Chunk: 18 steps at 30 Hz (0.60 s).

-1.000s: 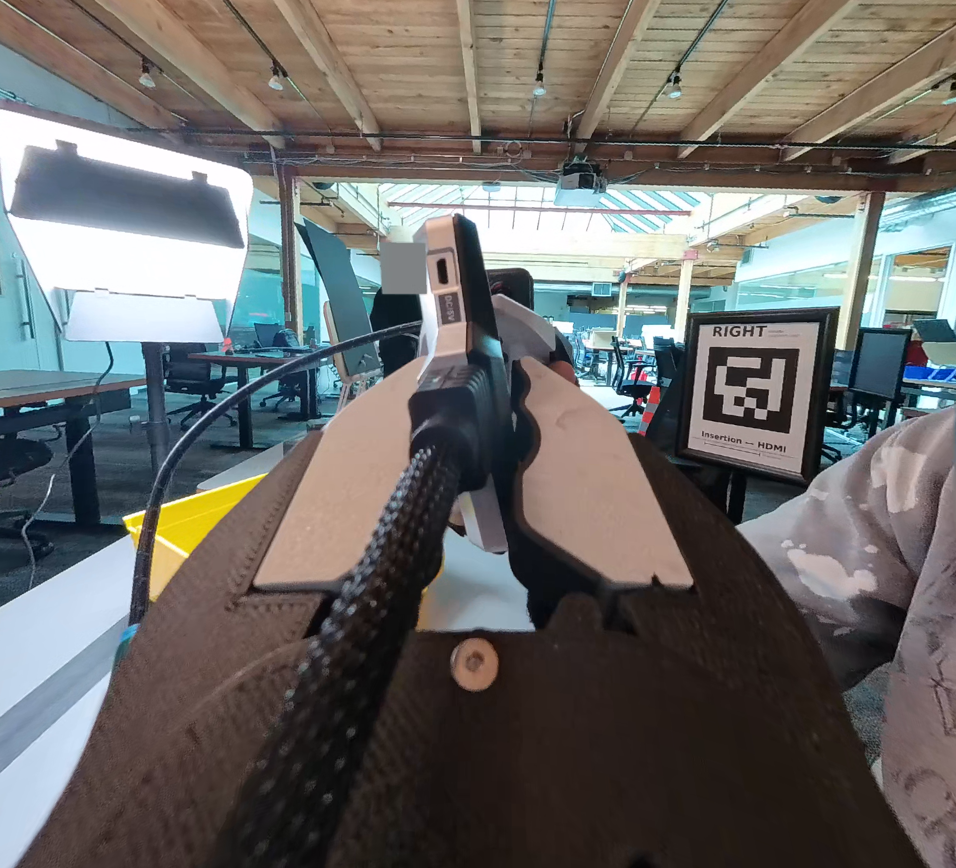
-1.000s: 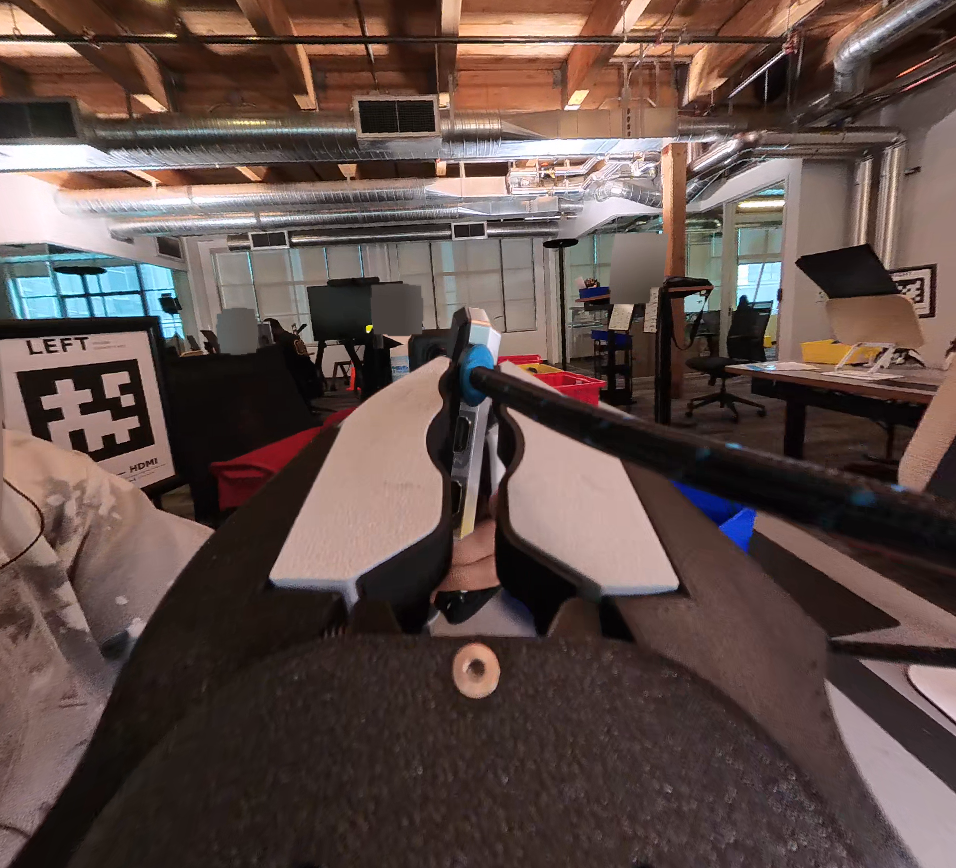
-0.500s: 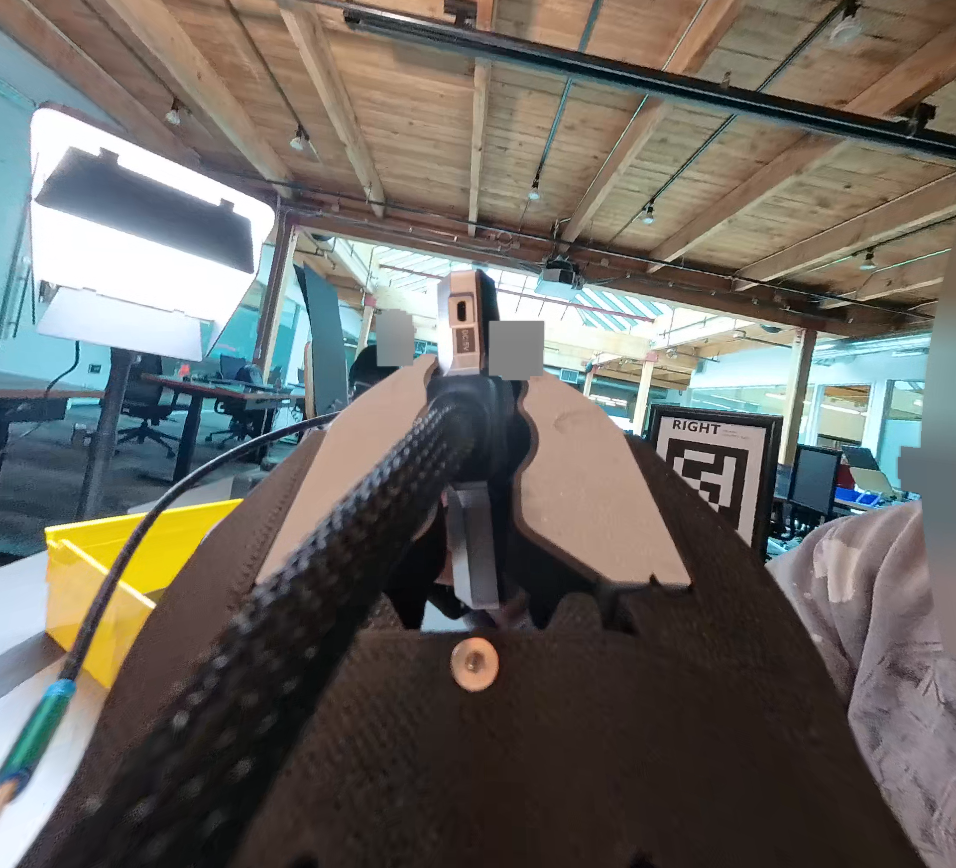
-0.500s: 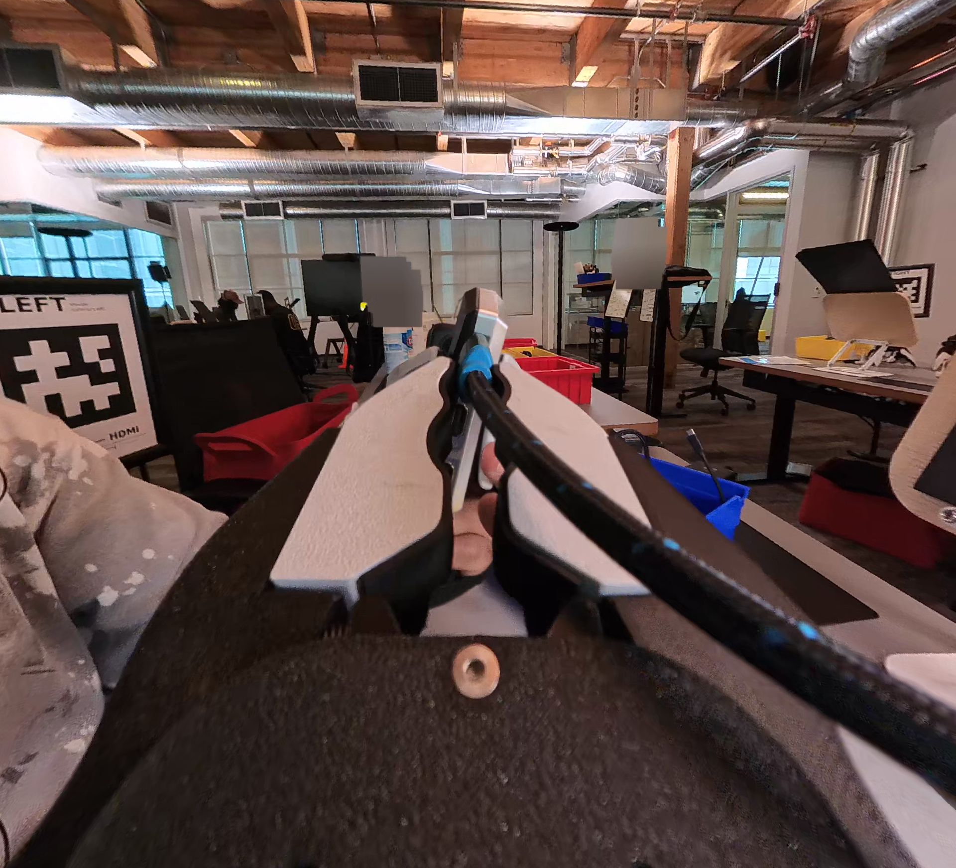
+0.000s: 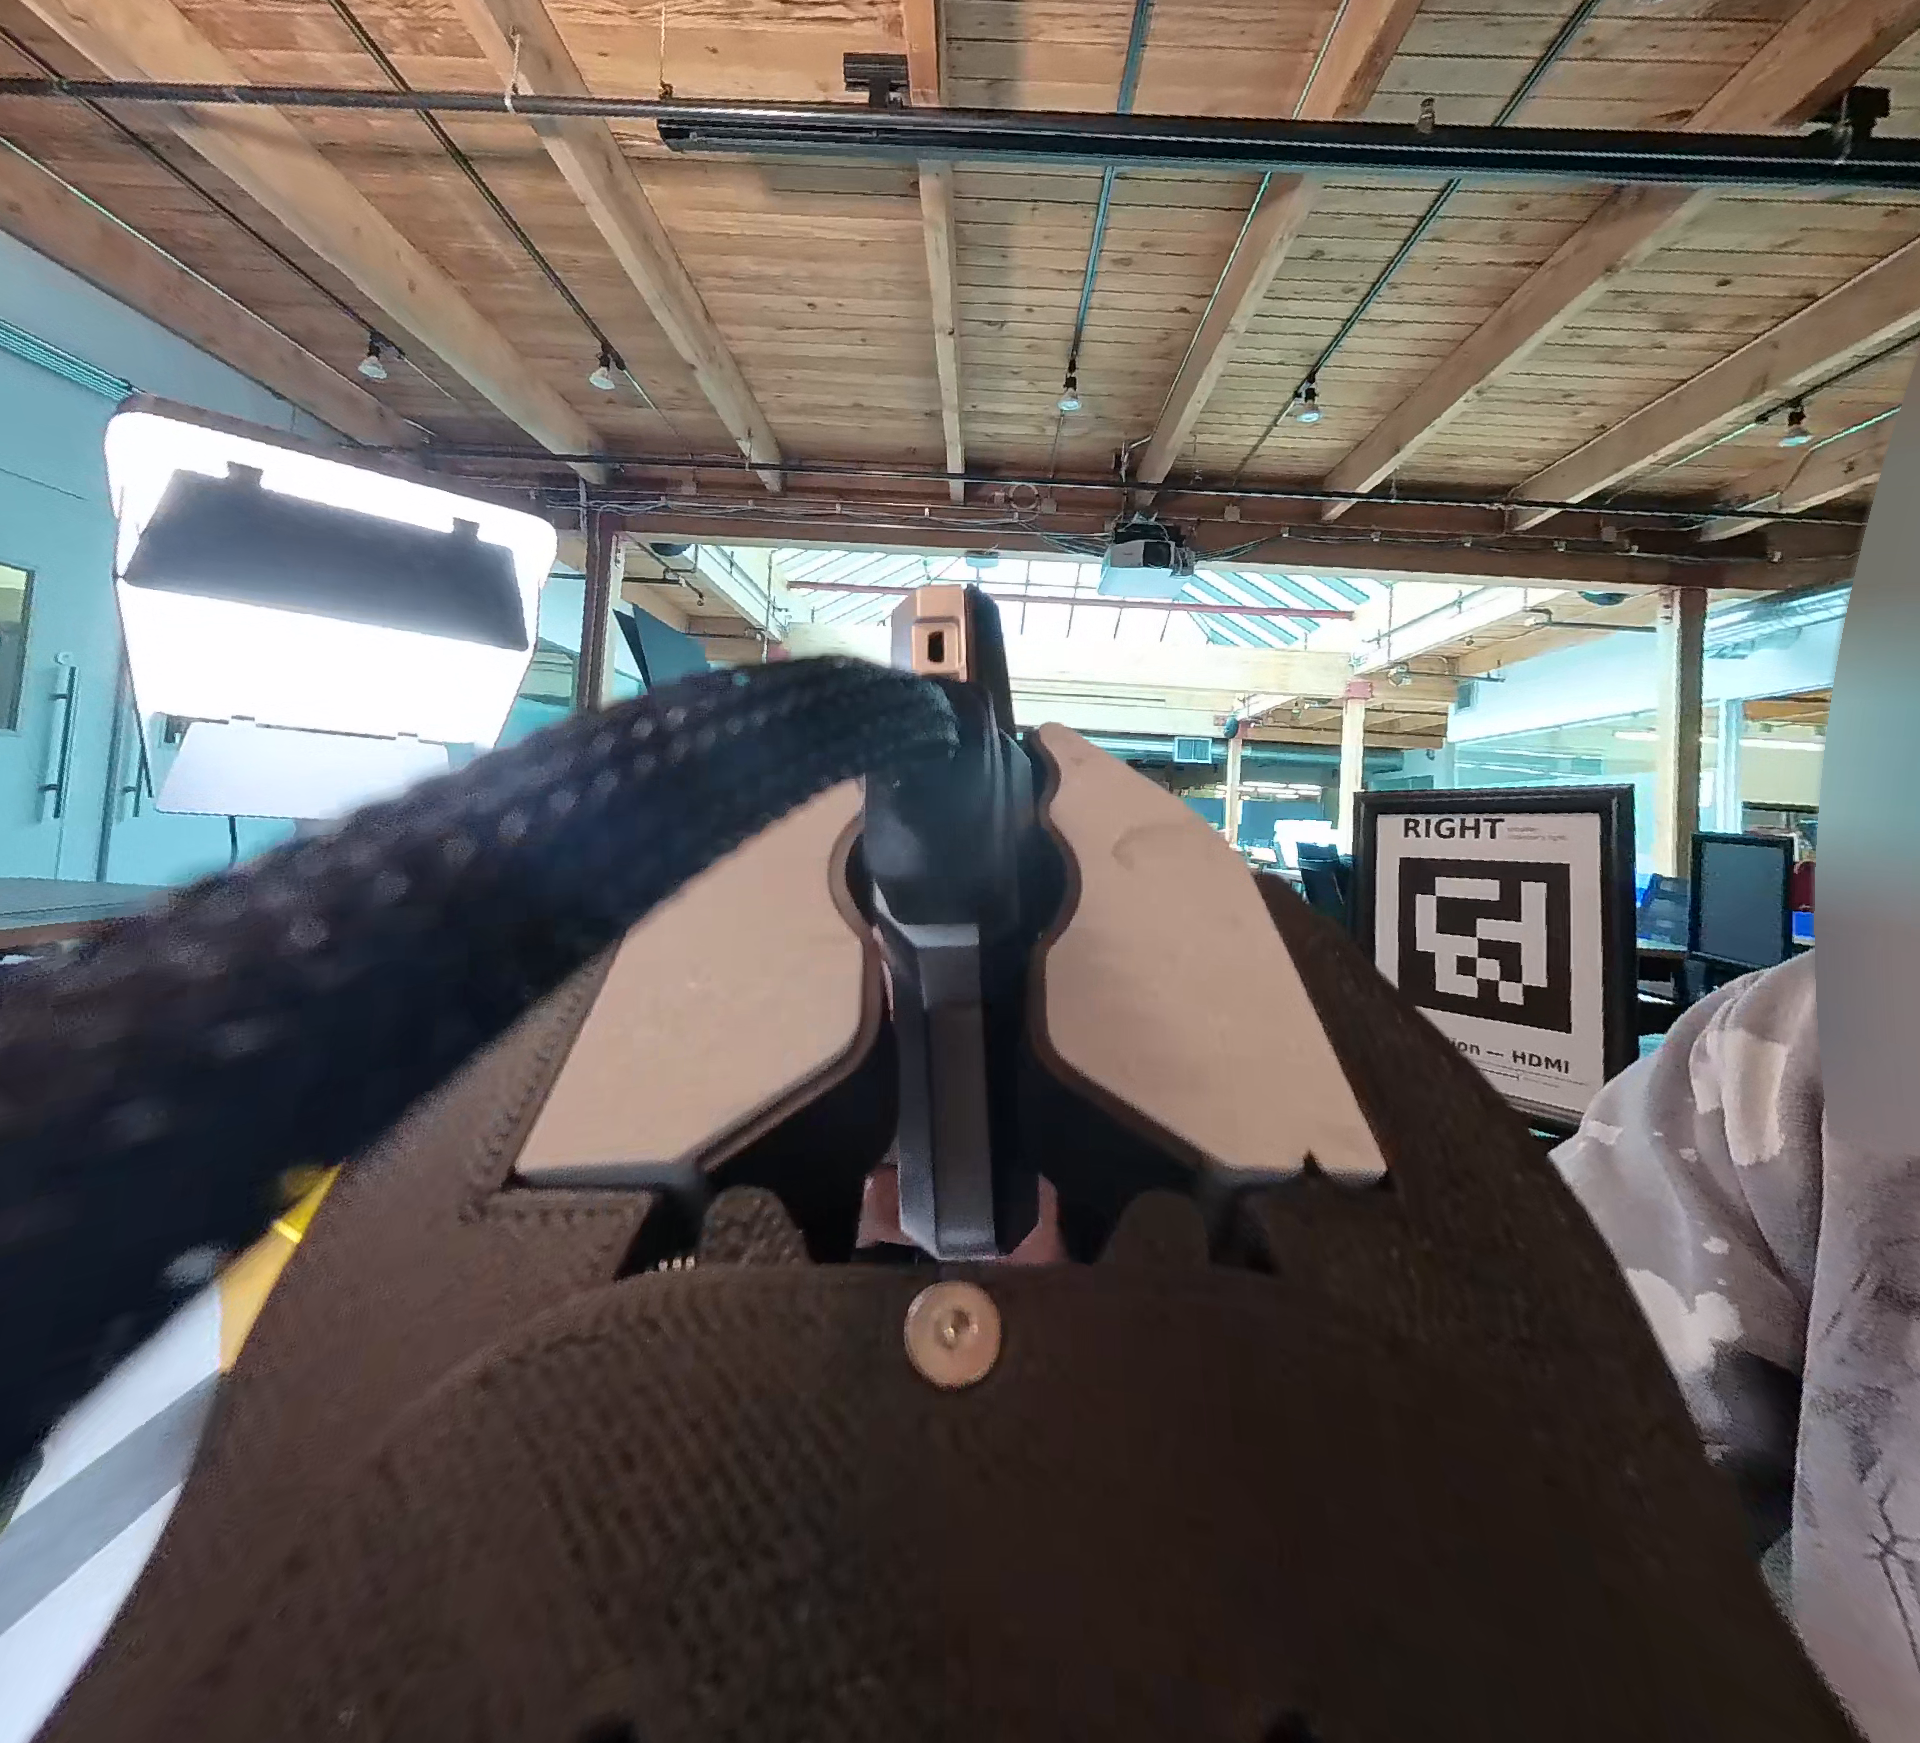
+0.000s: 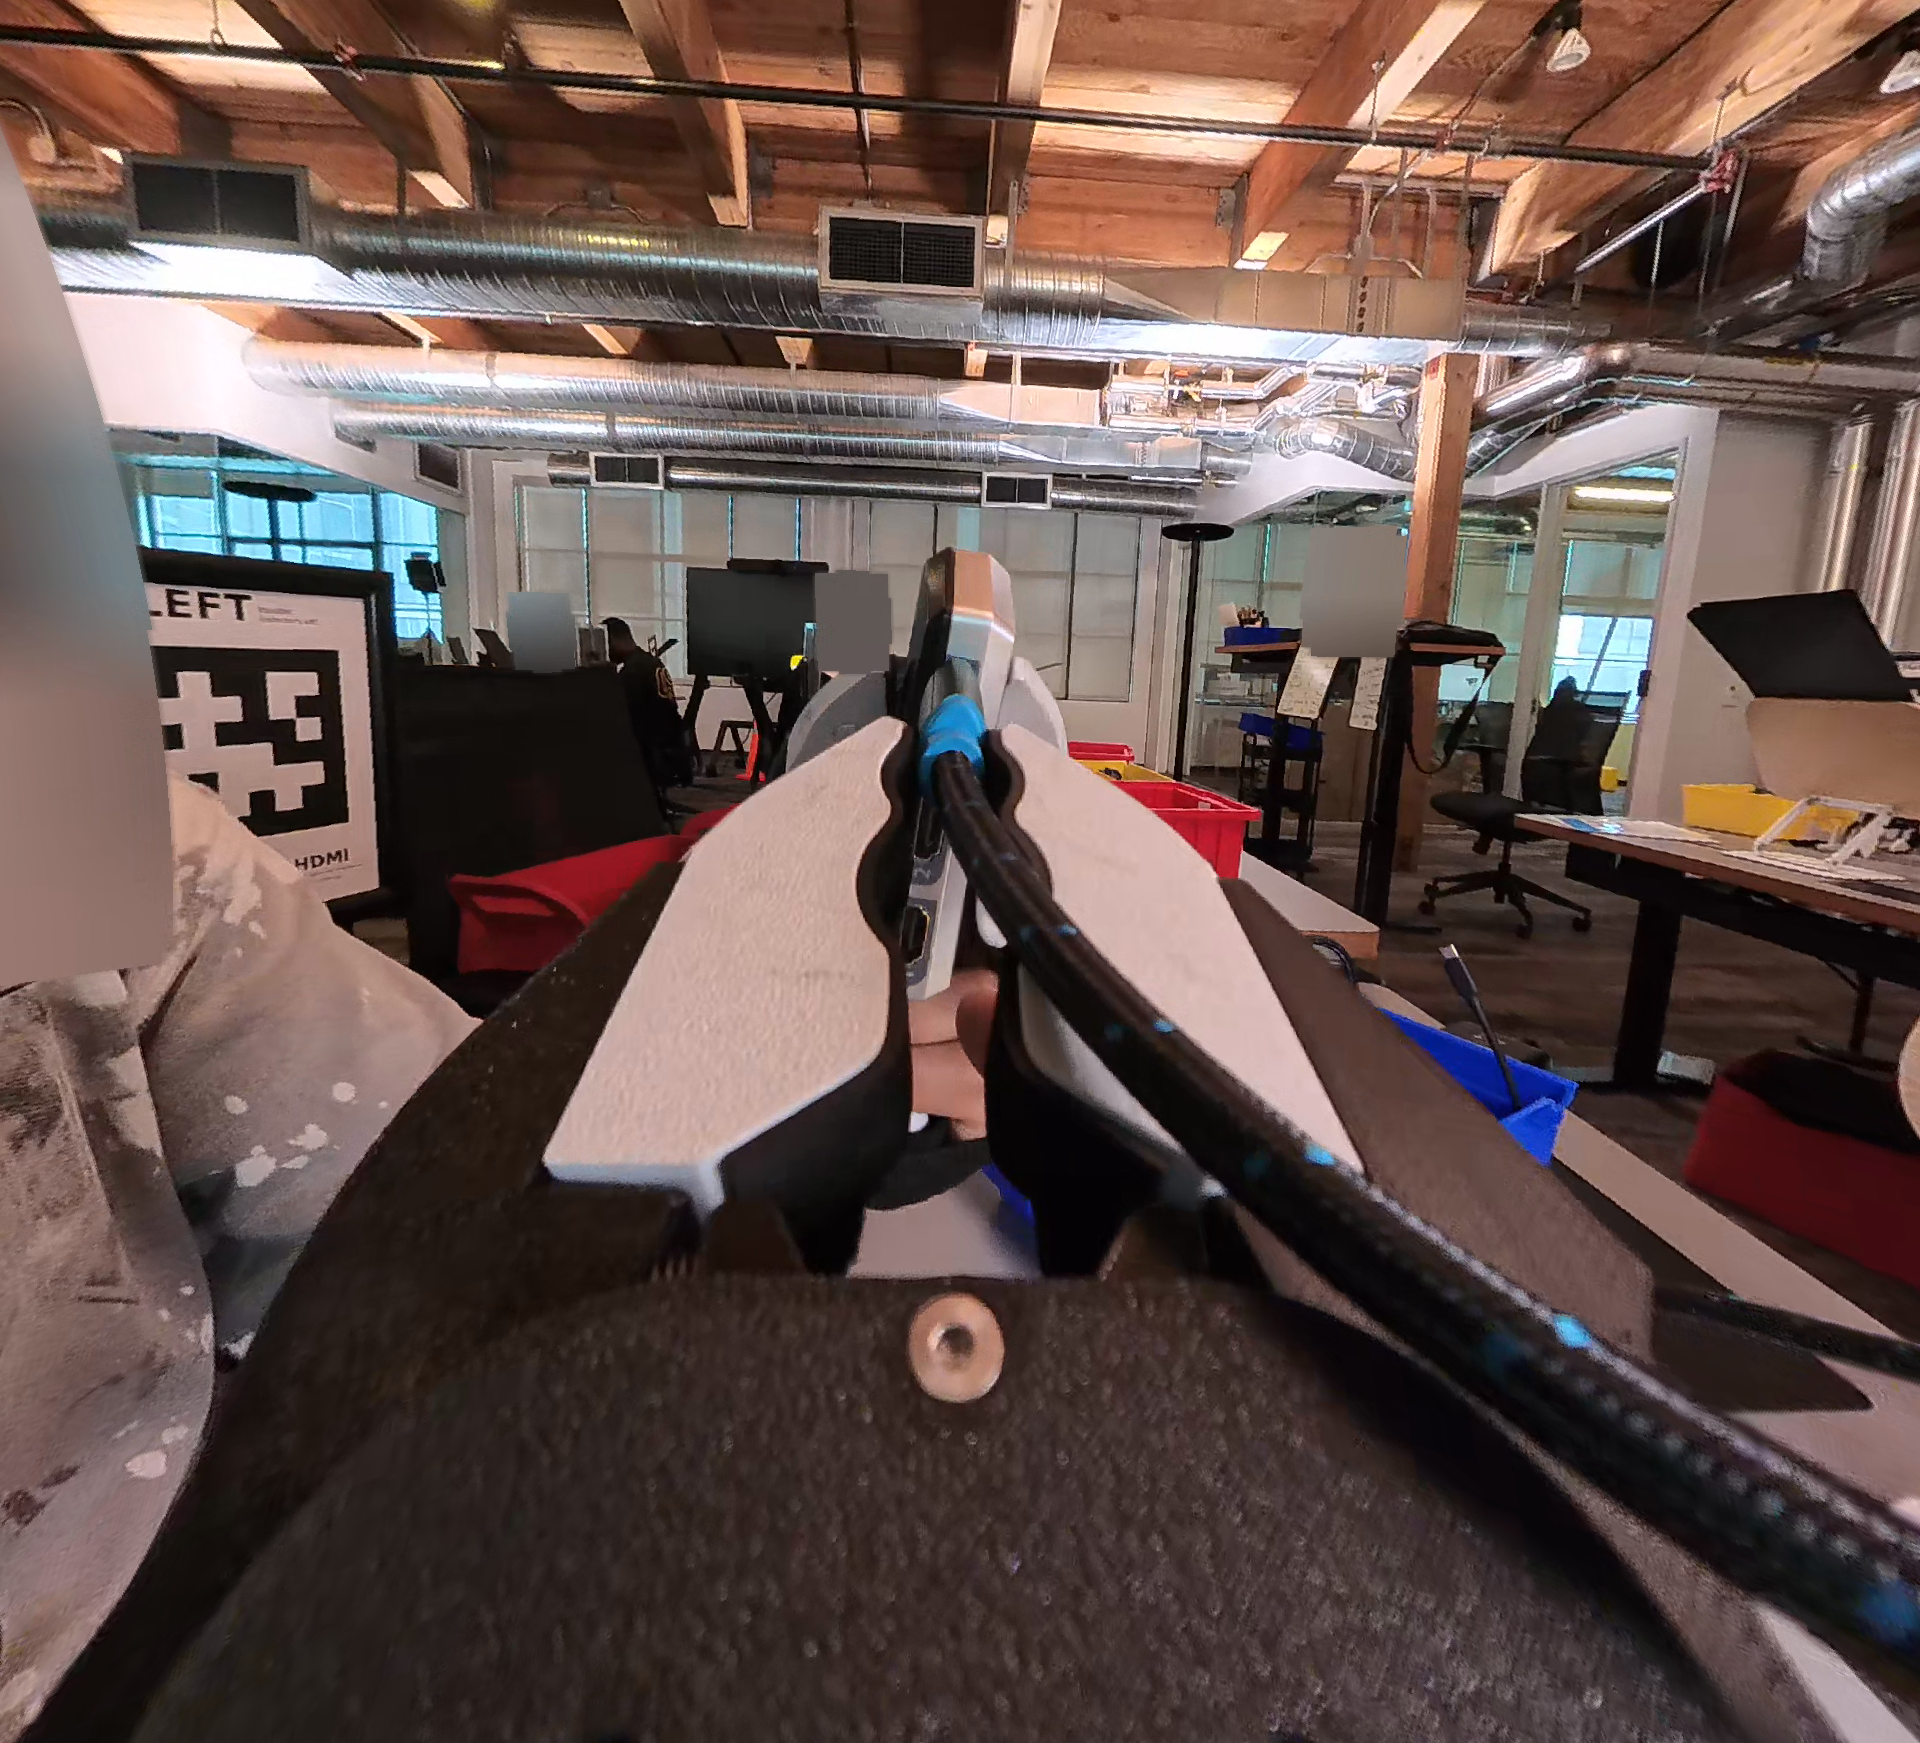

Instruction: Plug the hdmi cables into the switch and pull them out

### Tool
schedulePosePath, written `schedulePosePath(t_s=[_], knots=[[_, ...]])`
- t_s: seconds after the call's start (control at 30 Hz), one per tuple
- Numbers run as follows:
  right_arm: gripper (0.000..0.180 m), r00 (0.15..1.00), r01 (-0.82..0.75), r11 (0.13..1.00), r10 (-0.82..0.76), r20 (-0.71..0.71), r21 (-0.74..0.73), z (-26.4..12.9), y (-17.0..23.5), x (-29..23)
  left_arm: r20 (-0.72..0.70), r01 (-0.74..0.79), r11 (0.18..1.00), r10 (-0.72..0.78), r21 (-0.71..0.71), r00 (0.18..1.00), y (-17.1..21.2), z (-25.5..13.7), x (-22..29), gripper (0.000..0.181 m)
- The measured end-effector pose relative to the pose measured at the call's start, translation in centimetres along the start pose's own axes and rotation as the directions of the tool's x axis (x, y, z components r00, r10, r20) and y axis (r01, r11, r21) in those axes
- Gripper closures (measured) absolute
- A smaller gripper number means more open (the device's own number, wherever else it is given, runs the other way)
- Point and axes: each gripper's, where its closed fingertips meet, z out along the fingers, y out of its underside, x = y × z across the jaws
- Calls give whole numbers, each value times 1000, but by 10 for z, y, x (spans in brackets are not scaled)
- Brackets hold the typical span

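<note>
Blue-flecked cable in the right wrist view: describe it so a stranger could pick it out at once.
Start at the right tool, its two pale fingers filling the middle of the right wrist view. Between their tips sits a bright blue collar, and from it the cable runs down to the lower right corner. Its black braid with blue flecks sets it apart from the grey switch behind.

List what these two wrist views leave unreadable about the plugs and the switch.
- Left wrist view: the black braided cable, blurred and close, crosses the left gripper; whether its plug is fully seated in the switch is hidden by the jaws.
- Right wrist view: the blue-collared cable meets the switch between the right gripper jaws; seating depth is hidden.
- Both views: where the cables end is cut off by frame edges.
</note>
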Motion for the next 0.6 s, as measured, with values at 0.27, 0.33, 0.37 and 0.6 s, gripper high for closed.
schedulePosePath(t_s=[0.27, 0.33, 0.37, 0.6], knots=[[169, 1000, -7, 999, 6, 9, 53, 1, 1, -1, 1, -4, 999, 4, 45, 1000, -6, 0, 1, 157], [169, 1000, -5, 998, 5, -1, 64, 1, 5, 3, -10, -15, 999, 16, 39, 1000, -5, -2, -2, 157], [169, 1000, -9, 999, 10, -11, 52, -1, 7, 6, -20, -18, 1000, 18, 6, 1000, -2, -3, -5, 157], [168, 994, 21, 1000, -24, -111, -22, -19, -7, 26, 18, 207, 937, -210, -282, 977, 34, -5, -24, 148]])
